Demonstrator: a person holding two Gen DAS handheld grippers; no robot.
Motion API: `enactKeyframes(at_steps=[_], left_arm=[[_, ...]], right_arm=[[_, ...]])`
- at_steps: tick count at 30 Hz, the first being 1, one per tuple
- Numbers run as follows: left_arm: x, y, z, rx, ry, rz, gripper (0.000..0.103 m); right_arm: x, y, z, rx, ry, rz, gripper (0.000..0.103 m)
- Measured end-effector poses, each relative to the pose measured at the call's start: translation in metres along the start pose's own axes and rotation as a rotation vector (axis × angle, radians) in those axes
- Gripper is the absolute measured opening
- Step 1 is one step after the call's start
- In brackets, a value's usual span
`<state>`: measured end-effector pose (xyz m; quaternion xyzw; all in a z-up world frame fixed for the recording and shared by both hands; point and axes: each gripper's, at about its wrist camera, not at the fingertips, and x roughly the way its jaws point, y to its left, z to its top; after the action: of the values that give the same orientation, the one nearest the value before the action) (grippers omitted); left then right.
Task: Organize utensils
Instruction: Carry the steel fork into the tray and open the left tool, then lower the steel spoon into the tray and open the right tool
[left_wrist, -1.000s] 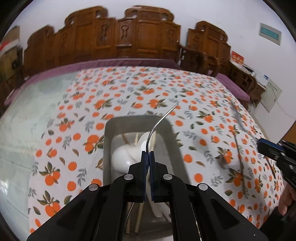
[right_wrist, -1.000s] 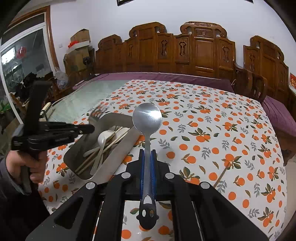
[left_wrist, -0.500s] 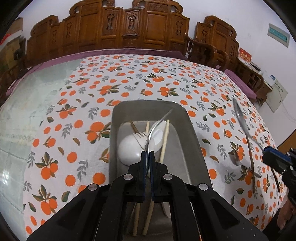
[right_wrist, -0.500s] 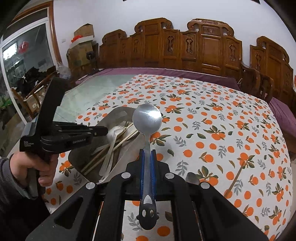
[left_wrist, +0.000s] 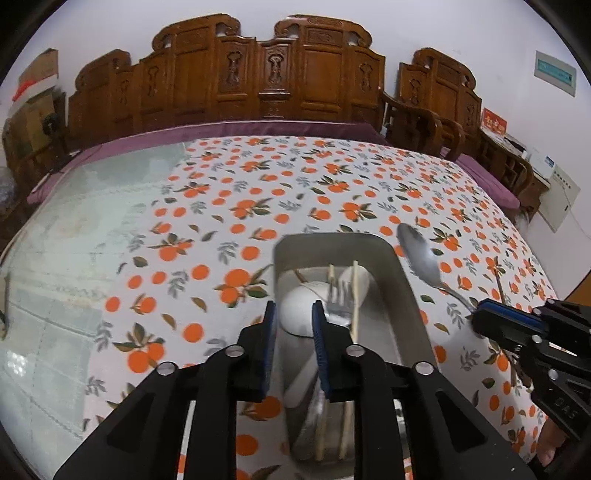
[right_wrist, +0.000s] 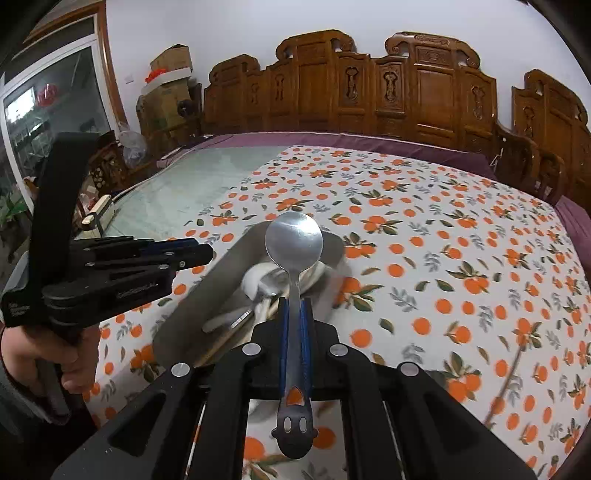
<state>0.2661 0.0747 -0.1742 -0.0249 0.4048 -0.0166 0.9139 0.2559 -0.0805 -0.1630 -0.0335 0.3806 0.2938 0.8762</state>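
The left hand-held gripper, lower centre of its view, is seen partly open with nothing between its blue pads; its jaws have just been opening, and the fork is now lying in the metal tray beside the white spoon and chopsticks. The release is judged done so that the tray collects the utensils. The right hand-held gripper is closed on the handle of the steel spoon, bowl forward and held above the tray, probably for dropping in next. The tray rests on the orange-print cloth covering the desk.
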Motion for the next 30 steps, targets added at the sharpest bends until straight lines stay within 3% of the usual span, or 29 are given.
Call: enactKeyframes(at_steps=[4, 8, 23, 30], left_arm=[[-0.007, 0.015, 0.003, -0.029, -0.024, 0.014, 0.039], [-0.013, 0.027, 0.005, -0.045, -0.039, 0.031, 0.048], [-0.023, 0.049, 0.01, -0.065, -0.059, 0.061, 0.051], [-0.023, 0.048, 0.009, -0.065, -0.06, 0.061, 0.051]], right_arm=[[0.015, 0.009, 0.009, 0.007, 0.007, 0.02, 0.008], [0.03, 0.016, 0.017, 0.012, 0.012, 0.029, 0.008], [0.088, 0.026, 0.013, 0.026, 0.109, -0.019, 0.008], [0.091, 0.028, 0.012, 0.045, 0.126, 0.028, 0.009]])
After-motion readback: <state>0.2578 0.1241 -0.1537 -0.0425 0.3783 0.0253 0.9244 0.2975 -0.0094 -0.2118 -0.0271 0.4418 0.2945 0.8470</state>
